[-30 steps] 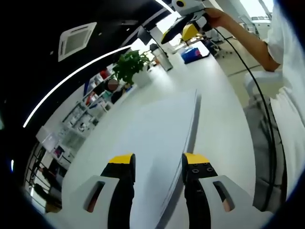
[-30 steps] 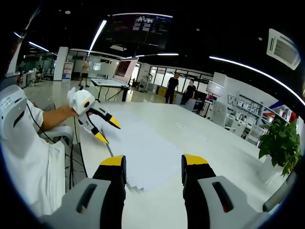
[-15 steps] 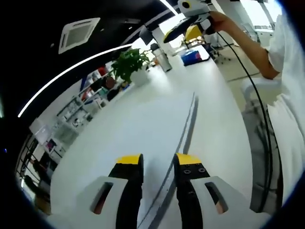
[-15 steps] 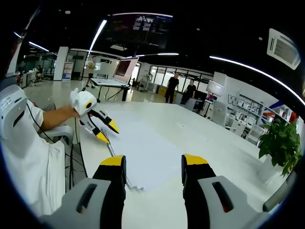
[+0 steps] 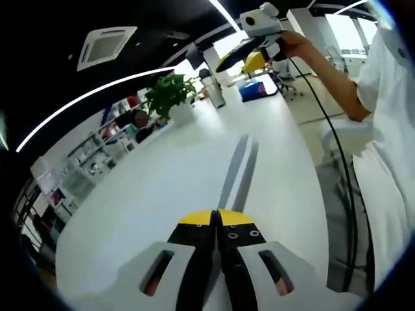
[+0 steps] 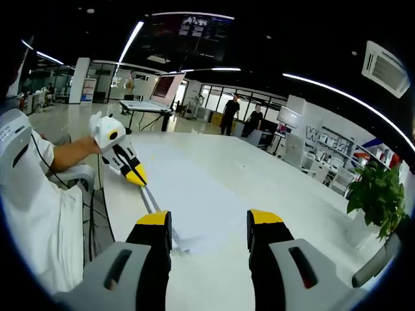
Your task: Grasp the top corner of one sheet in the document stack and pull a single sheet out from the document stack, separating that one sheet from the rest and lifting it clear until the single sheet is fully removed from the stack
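The white document stack (image 6: pixel 194 201) lies flat on the white table (image 6: pixel 259 168). In the left gripper view its edge (image 5: pixel 235 170) runs away from me as a thin grey strip. My left gripper (image 5: pixel 217 217) is shut on the near corner of the paper; whether it pinches one sheet or more is not clear. The right gripper view shows that left gripper (image 6: pixel 137 178) at the stack's far left corner, tips down on the paper. My right gripper (image 6: pixel 209 223) hovers open above the stack's near end, holding nothing. It appears raised at the top of the left gripper view as the right gripper (image 5: pixel 241 57).
A potted plant (image 5: pixel 165 94) (image 6: pixel 379 194), a metal flask (image 5: pixel 211 83) and a blue box (image 5: pixel 253 89) stand toward the table's far end. A white chair (image 5: pixel 343 129) and the person's sleeve (image 6: pixel 26 188) sit beside the table edge. People (image 6: pixel 228 116) stand far back.
My left gripper's jaws have gone from wide apart to shut on the paper's corner, dropping level with the stack's edge. The right gripper stayed open and nearly still.
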`<action>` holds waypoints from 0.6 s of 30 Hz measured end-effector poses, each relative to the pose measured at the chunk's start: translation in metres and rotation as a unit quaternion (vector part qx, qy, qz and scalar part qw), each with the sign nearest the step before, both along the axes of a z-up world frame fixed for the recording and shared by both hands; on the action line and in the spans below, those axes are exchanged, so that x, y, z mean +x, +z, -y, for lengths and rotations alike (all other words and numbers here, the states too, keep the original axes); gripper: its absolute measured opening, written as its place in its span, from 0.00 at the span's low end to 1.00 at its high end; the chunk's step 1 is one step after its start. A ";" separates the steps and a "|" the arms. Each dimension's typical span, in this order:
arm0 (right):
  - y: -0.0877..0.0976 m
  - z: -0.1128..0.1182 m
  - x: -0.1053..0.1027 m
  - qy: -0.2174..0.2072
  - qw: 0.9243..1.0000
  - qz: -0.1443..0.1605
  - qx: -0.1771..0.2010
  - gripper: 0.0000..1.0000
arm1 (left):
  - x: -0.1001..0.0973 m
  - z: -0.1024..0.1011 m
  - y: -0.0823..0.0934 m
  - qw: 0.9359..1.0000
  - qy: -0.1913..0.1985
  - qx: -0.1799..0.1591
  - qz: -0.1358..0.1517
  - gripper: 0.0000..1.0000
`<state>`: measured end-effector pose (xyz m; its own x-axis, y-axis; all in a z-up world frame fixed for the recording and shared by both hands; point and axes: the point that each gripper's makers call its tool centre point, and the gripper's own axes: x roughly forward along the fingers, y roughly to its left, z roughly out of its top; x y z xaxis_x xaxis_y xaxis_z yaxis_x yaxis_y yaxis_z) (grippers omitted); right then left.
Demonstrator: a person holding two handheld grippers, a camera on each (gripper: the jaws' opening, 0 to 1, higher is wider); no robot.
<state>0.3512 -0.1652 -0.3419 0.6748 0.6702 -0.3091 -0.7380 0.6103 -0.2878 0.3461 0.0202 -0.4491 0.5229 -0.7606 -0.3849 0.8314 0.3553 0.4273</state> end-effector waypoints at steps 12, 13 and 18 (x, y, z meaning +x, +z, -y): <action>0.002 -0.006 -0.007 0.013 1.000 0.000 0.002 0.46 | -0.007 0.000 0.009 1.000 0.001 -0.002 -0.003 0.03; 0.001 -0.006 -0.007 0.013 1.000 0.000 0.003 0.46 | -0.008 0.000 0.009 1.000 0.001 -0.001 -0.003 0.03; 0.001 -0.005 -0.008 0.013 1.000 -0.001 0.002 0.46 | -0.012 -0.001 0.012 1.000 0.000 0.012 0.004 0.03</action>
<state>0.3435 -0.1603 -0.3410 0.6563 0.6890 -0.3073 -0.7543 0.5918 -0.2842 0.3336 0.0216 -0.4371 0.5253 -0.7513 -0.3994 0.8281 0.3436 0.4428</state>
